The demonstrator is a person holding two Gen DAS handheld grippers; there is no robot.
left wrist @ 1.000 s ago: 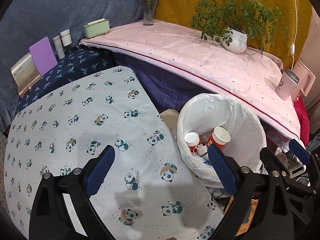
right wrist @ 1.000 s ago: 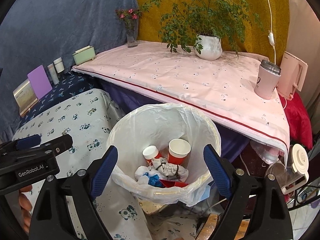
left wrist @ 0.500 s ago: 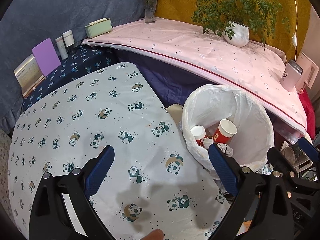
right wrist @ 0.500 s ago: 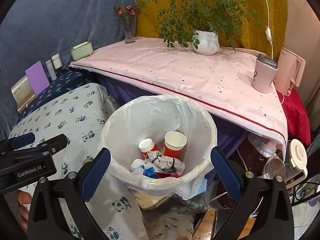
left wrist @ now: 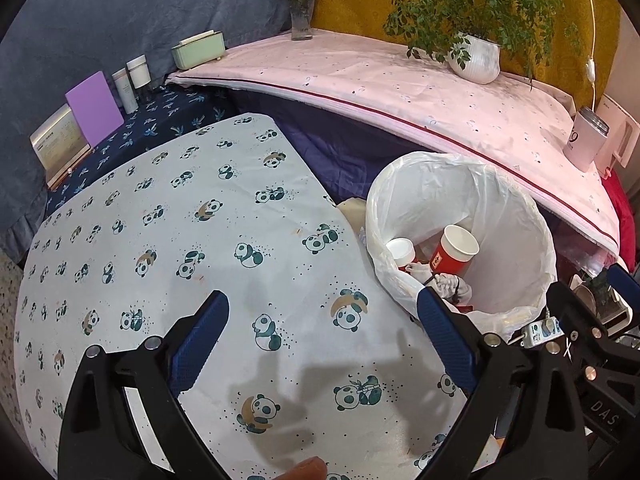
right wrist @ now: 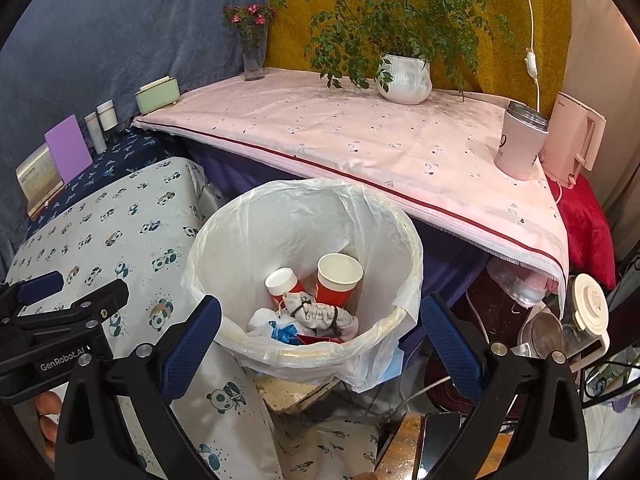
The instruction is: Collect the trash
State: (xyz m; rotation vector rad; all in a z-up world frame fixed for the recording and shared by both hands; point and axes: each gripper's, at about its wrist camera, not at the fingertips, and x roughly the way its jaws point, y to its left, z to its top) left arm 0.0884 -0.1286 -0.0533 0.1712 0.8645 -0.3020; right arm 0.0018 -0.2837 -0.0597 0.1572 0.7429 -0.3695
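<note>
- Trash sits inside the white-lined bin [right wrist: 304, 240], which stands on the floor between the panda-print table [left wrist: 180, 240] and the pink-covered counter [right wrist: 360, 140].
- At far left in both views we see a purple card [left wrist: 94, 108] leaning against a gold-edged booklet [left wrist: 56, 142], with two small white bottles [left wrist: 132, 84] just beside them on a dark blue cloth.
- Our left gripper [left wrist: 322, 334] hangs over the bare panda cloth with its jaws spread wide and nothing between them; its shadow falls on the cloth below.
- A green box [right wrist: 156, 94] and a glass vase of pink flowers [right wrist: 252, 48] stand at the counter's left end.
- In the bin we count two red paper cups [right wrist: 338, 280], both tilted, resting against a crumpled grey cloth with black bands [right wrist: 320, 316] and a scrap of blue and white wrapping [right wrist: 280, 330].
- Our right gripper [right wrist: 320, 340] hovers above the bin's near rim, jaws at full spread and holding nothing.
- A potted plant in a white pot [right wrist: 404, 78] stands further right on the counter.
- A pink tumbler [right wrist: 518, 140] and a pale kettle [right wrist: 576, 136] stand just beside each other at the counter's right end.
</note>
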